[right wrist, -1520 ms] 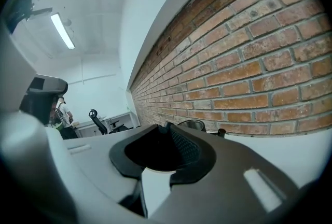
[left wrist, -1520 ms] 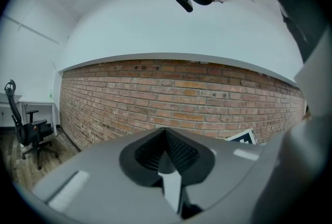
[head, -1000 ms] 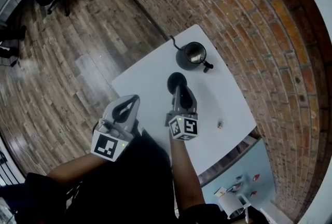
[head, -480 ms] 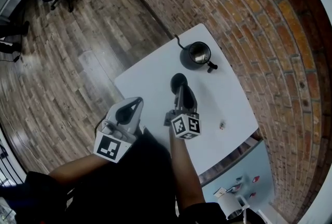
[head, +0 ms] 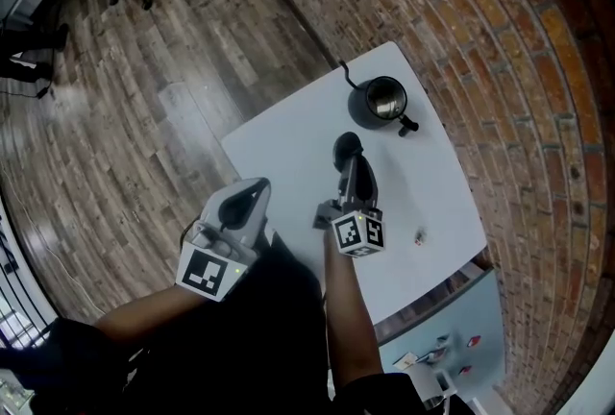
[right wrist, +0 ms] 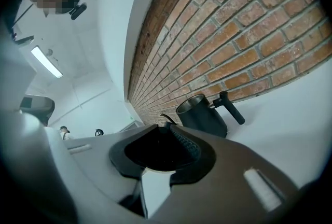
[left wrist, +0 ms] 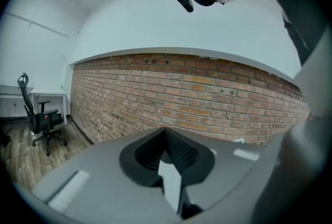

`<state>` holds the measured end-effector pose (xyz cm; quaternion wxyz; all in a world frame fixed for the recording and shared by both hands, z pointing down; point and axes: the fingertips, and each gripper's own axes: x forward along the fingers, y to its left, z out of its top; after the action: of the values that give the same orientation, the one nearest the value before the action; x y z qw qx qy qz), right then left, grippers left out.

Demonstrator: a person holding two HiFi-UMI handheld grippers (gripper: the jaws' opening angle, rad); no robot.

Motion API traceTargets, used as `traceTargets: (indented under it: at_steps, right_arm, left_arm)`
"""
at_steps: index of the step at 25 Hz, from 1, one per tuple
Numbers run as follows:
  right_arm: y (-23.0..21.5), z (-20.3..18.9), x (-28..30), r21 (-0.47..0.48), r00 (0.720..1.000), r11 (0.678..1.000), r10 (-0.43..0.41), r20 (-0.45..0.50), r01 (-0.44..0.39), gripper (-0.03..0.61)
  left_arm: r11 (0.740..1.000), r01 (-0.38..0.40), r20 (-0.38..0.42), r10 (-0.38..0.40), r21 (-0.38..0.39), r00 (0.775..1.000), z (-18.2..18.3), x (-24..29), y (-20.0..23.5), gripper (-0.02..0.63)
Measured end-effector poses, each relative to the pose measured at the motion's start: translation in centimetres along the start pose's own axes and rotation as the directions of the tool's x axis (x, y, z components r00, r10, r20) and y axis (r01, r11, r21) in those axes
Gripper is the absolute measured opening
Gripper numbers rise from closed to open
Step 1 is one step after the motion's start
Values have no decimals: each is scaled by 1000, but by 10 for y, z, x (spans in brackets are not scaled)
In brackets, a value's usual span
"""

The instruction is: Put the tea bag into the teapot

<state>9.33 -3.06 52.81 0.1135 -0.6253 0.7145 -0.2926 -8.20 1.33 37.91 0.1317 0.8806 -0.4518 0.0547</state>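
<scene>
A black teapot [head: 380, 103] stands open at the far end of the white table [head: 288, 154]; the right gripper view shows the teapot [right wrist: 199, 114] ahead, handle to the right. My right gripper [head: 351, 163] is over the table's middle, pointing at the pot and shut on the round black lid [head: 348, 149]. In its own view the lid [right wrist: 150, 153] fills the space between the jaws of the right gripper [right wrist: 166, 132]. A small tea bag [head: 419, 236] lies near the table's right edge. My left gripper [head: 252, 190] hangs by the near-left edge, shut and empty, as the left gripper [left wrist: 166, 132] shows in its own view.
A brick wall [head: 480, 38] runs behind the table. Wooden floor [head: 144, 96] spreads to the left, with an office chair [left wrist: 41, 119] farther off. A pale blue surface [head: 452, 336] with small items sits below the table's near-right corner.
My right gripper has rolled a little and sunk slightly, still with the lid in it. The left gripper stays where it was. The head view has shifted.
</scene>
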Motion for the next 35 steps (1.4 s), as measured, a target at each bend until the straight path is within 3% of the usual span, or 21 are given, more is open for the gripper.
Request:
traceTargets:
  at_steps: [8,22,35]
  right_arm:
    - [-5,-10,1,61,999,997,36,-2,-36,75]
    - [-4,-43,6,217,995,972,96,-25,-88,74]
    - [-14,-70,16,262,985,957,152,-77,-127,74]
  left_arm:
    - [998,-52,-16,52,-19,999,-5,-5,10,-2]
    - [998,-57,-46,56,-18,997,-16,-8,3,-1]
    - [998,-70,-70,70,-1,995,-24,-7,-2,-2]
